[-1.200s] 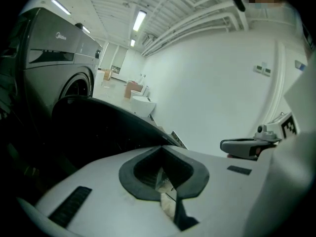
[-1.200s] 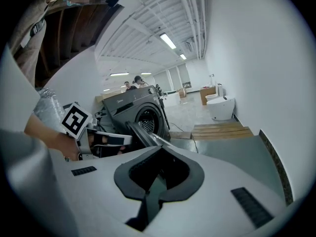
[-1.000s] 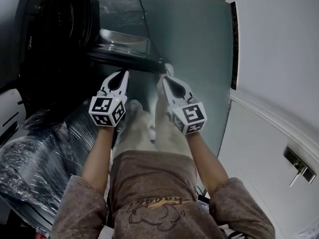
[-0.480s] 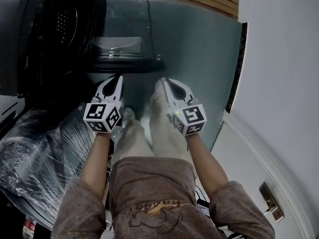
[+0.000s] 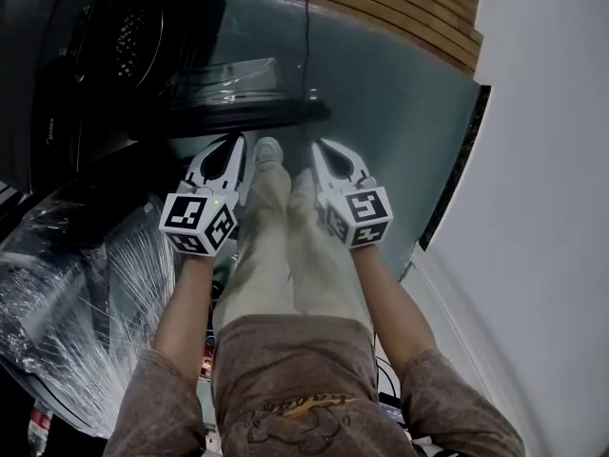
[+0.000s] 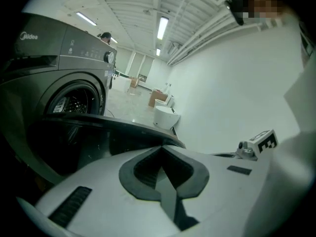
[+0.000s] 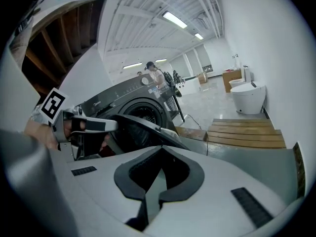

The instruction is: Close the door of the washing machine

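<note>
Door (image 5: pixel 249 112) of washing machine (image 5: pixel 76 55) hangs open; left tool (image 5: pixel 234 143) and right tool (image 5: pixel 320 147) both pinched together, empty, near it

Right tongs (image 7: pixel 160 148) together — washing-machine door (image 7: pixel 144 127) open

The person's shoe (image 5: pixel 269 150) has stepped forward, nearer the open door (image 5: pixel 243 114).

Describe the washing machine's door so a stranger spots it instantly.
Find the dark washing machine at the head view's upper left. Its door stands open right of the drum, the only part with a clear bulging window in a dark ring.
</note>
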The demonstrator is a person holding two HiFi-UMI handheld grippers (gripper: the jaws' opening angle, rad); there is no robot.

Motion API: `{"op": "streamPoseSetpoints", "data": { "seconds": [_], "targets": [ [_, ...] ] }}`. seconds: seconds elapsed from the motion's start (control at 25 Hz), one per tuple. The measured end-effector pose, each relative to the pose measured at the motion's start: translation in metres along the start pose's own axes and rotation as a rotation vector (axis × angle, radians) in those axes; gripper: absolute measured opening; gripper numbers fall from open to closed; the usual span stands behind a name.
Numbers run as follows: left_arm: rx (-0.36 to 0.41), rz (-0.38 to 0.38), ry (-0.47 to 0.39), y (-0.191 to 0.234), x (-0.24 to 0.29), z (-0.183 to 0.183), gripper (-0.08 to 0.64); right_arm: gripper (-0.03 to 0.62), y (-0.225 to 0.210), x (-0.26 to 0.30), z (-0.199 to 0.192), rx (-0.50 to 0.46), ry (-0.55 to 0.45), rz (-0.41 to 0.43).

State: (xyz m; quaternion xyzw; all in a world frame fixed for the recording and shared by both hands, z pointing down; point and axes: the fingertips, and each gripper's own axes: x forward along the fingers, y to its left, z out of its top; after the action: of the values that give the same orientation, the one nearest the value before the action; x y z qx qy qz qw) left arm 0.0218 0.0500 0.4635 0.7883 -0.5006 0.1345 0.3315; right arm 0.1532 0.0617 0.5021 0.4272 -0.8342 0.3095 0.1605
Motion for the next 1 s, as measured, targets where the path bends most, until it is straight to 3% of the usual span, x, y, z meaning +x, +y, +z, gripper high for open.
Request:
{"op": "streamPoseSetpoints", "data": {
  "seconds": [0.64, 0.8, 1.0],
  "targets": [
    [-0.033, -0.060, -0.038, 0.035, 0.052, 0.057, 0.002, -0.008, -0.031, 0.095, 0.076, -0.090, 0.014, -0.046],
    [-0.020, -0.039, -0.049, 0.045, 0.063, 0.067, 0.002, -0.008, -0.037, 0.116, 0.095, -0.110, 0.013, -0.034],
    [-0.084, 0.030, -0.068, 0.056, 0.073, 0.082, 0.002, -0.007, -0.039, 0.143, 0.116, -0.136, 0.044, 0.039]
  ]
}}
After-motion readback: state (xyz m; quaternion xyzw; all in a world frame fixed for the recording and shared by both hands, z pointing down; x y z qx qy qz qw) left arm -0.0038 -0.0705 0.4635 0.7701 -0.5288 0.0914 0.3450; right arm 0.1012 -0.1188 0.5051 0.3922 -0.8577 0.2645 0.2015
